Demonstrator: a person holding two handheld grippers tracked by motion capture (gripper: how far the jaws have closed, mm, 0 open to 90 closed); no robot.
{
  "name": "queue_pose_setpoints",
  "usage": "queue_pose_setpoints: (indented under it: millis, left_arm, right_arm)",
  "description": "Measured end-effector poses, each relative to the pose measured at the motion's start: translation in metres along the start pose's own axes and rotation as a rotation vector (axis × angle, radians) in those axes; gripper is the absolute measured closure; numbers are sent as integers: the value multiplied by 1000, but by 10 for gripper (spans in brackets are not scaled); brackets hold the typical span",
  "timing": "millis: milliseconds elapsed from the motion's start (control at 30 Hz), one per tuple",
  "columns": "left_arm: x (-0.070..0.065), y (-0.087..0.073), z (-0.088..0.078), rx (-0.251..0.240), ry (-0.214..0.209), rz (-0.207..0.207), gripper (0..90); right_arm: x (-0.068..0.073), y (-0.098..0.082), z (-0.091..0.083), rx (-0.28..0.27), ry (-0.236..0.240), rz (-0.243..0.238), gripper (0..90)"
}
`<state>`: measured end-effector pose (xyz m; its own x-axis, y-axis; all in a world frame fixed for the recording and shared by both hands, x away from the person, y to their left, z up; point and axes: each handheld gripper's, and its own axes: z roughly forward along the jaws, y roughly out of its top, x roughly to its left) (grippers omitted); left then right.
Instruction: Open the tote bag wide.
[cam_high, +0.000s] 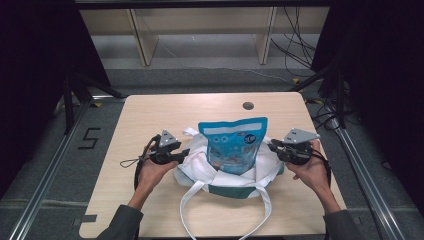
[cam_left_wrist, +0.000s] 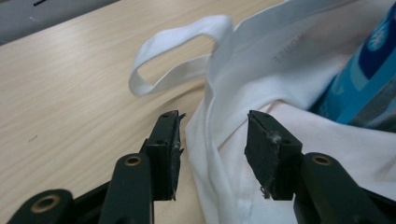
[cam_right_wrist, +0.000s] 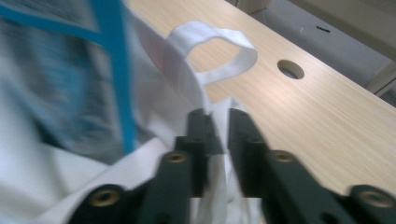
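Right tongs (cam_right_wrist: 215, 116) pinch the tote bag (cam_left_wrist: 261, 70) rim; left tongs (cam_left_wrist: 212, 123) spread astride it. Close left, then lift evenly around the blue pouch (cam_high: 233, 145).

Even overhead light on my table (cam_high: 150, 115), dark surrounds; right gripper view motion-blurred, left gripper view sharp.

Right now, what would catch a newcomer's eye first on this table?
The bright blue snack pouch stands out, upright in the white tote bag at the middle of the wooden table. The right gripper has closed on the bag's rim cloth at the pouch's right. The left gripper has its jaws apart, with a fold of the bag's left edge between them.
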<state>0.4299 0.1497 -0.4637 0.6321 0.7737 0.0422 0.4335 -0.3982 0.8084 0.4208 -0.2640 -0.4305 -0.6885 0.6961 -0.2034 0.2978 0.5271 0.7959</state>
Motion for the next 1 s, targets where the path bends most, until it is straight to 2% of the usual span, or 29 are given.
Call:
queue_pose_setpoints:
  millis: [33, 67, 100, 133, 167, 200, 233, 267, 300, 367, 400, 433, 467, 500, 533, 600, 633, 667, 733, 767, 800, 833, 867, 900, 933, 967, 1000]
  left_arm:
    - [3, -1, 1, 18, 9, 25, 598]
    - [4, -2, 5, 5, 16, 25, 641]
    - [5, -2, 9, -9, 11, 11, 685]
    - [6, -4, 14, -16, 6, -5, 730]
    - [8, -5, 18, 8, 4, 23, 756]
    - [6, -6, 25, -2, 1, -5, 795]
    - [7, -9, 34, 5, 9, 13, 821]
    - [7, -10, 39, 8, 11, 15, 822]
    - [8, -12, 44, 16, -3, 16, 824]
    - [11, -14, 50, 51, -20, 23, 826]
    - [12, -17, 54, 41, -28, -2, 826]
    - [14, -22, 57, 39, -43, -38, 825]
    - [13, -24, 58, 28, -48, -67, 825]
    - [12, -24, 58, 20, -37, -73, 824]
    - [11, -20, 56, 38, -29, -37, 820]
    - [9, -16, 53, 54, 1, -22, 791]
    - [7, -15, 51, 41, 14, -34, 778]
    - [8, -13, 47, 60, 15, -6, 763]
    - [7, -9, 42, 5, 11, -17, 698]
    - [7, -8, 39, 11, 14, -13, 686]
    - [8, -7, 36, 14, 12, -2, 670]
    - [5, -7, 35, -13, 12, -24, 658]
    - [4, -7, 33, -18, 23, -20, 641]
    - [3, -5, 28, -13, 19, -3, 626]
    - [2, -3, 23, -27, 26, -9, 615]
    - [0, -1, 19, -44, 27, -19, 605]
    - [-1, 1, 14, -58, 35, -14, 604]
  right_arm:
    - [-3, 0, 4, 16, -20, -3, 859]
    - [-7, -1, 12, 32, -57, -18, 874]
    - [-11, -2, 17, 45, -67, -15, 878]
    - [-15, -3, 22, 49, -67, 15, 879]
    - [-19, -6, 28, 60, -81, 28, 879]
    - [-20, -9, 34, 80, -90, 35, 879]
    - [-22, -12, 40, 94, -95, 12, 878]
    - [-21, -19, 50, 136, -89, 13, 877]
    - [-21, -23, 54, 150, -91, 11, 877]
    - [-22, -30, 62, 167, -75, 43, 877]
    - [-25, -31, 64, 159, -60, 50, 878]
    - [-27, -33, 64, 158, -39, 89, 879]
    - [-30, -37, 67, 136, -32, 103, 880]
    - [-29, -38, 68, 142, -25, 124, 880]
    - [-30, -39, 70, 129, -30, 110, 879]
    - [-26, -37, 67, 151, -42, 110, 869]
    - [-25, -36, 66, 151, -50, 94, 861]
    - [-25, -35, 65, 150, -56, 87, 846]
    - [-27, -34, 62, 133, -61, 86, 799]
    - [-27, -33, 59, 135, -52, 116, 767]
    - [-28, -32, 57, 120, -49, 117, 742]
    - [-30, -32, 54, 110, -47, 117, 733]
    - [-29, -30, 49, 98, -44, 159, 709]
    - [-32, -29, 46, 73, -51, 141, 679]
    - [-31, -25, 40, 65, -51, 169, 662]
    - [-31, -23, 35, 45, -68, 149, 654]
    - [-30, -20, 29, 33, -73, 153, 645]
